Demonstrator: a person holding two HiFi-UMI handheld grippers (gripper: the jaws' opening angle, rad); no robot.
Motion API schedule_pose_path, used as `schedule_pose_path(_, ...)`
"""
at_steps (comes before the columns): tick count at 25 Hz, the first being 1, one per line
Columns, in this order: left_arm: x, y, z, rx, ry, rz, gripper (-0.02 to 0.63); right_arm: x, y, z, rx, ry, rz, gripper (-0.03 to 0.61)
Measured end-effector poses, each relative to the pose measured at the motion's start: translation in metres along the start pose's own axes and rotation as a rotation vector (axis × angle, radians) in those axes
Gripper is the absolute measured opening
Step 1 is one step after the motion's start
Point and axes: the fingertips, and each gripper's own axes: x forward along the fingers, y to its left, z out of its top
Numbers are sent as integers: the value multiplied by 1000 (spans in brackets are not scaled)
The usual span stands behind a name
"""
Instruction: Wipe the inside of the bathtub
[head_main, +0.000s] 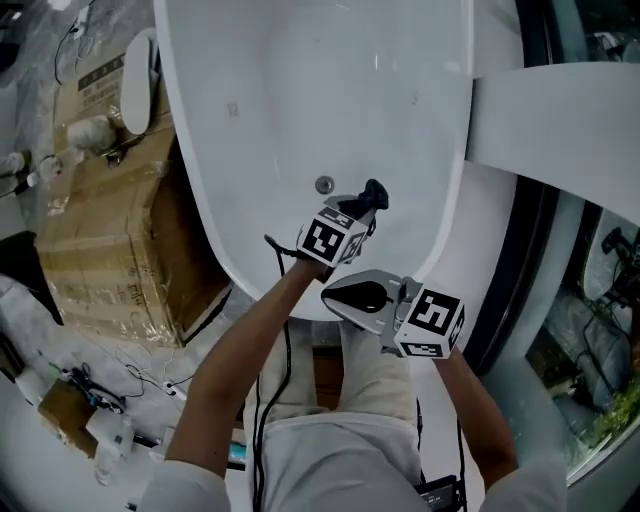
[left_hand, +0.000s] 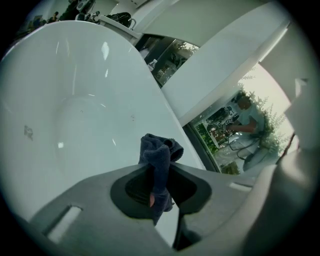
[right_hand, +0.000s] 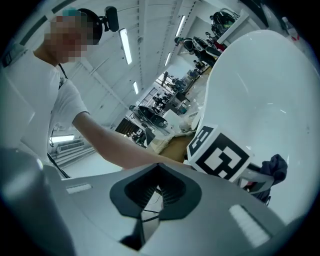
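Wrapped brown cardboard boxes (head_main: 110, 230) stand left of the glossy white oval bathtub (head_main: 300, 110), which fills the middle of the floor. Over the bathtub's near end, just right of its small round metal drain (head_main: 324, 184), the left gripper (head_main: 362, 205) pinches a crumpled dark blue cloth (left_hand: 159, 150), which hangs above the tub's inner wall without clearly touching it. At the bathtub's near rim the right gripper (head_main: 340, 292) hovers with jaws pressed together on nothing. Wiping looks barely begun; next, the cloth needs lowering onto the basin and sweeping across. Window glass (head_main: 600, 330) runs right of the bathtub.
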Motion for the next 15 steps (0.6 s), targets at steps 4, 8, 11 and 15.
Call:
schedule_pose_path(4, -37, -1, 20, -10, -55, 27, 60, -11, 6, 7, -58, 12, -31, 5)
schedule_pose_path(8, -71, -12, 36, 39, -76, 74, 60, -27, 8, 15, -64, -22, -100, 5)
schedule_pose_path(11, -93, -20, 45, 52, -76, 97, 60, -46, 3, 31, -81, -58, -234, 5)
schedule_pose_path(15, -124, -44, 61, 56, -111, 112, 60, -77, 1, 53, -129, -89, -414, 5)
